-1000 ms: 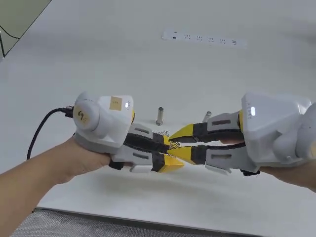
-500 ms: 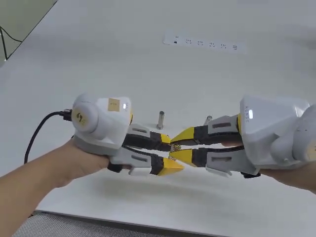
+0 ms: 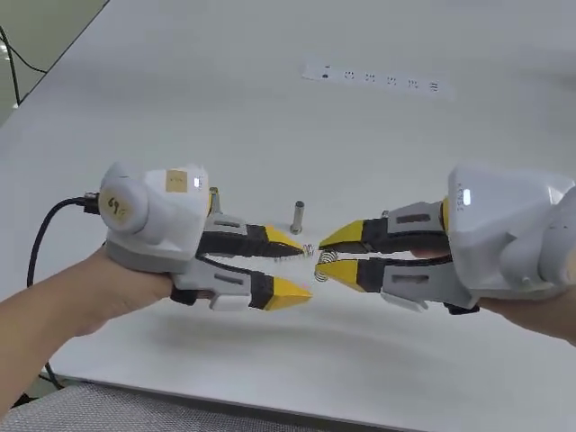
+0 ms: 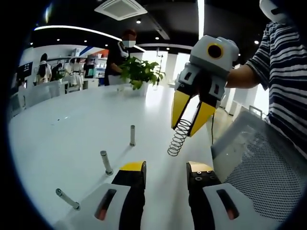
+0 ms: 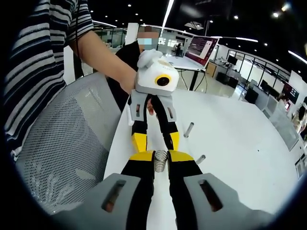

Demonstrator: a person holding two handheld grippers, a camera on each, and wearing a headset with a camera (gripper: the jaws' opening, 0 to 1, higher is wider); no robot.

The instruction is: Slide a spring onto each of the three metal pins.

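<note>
Left claw [image 3: 307, 271] backed off; spring [image 4: 178, 139] pinched in right claw [image 3: 319, 259].

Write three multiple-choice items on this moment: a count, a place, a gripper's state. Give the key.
1. How many metal pins show in the left gripper view? A. one B. three C. five
2. Where is the spring? A. on a pin B. flat on the table C. between the right gripper's jaws
3. The left gripper is: A. open, holding nothing B. shut on the spring C. shut on a pin
Key: 1 B, three show beyond its jaws; 2 C, both yellow jaw tips pinch it; 3 A, its jaws stand apart around nothing.
</note>
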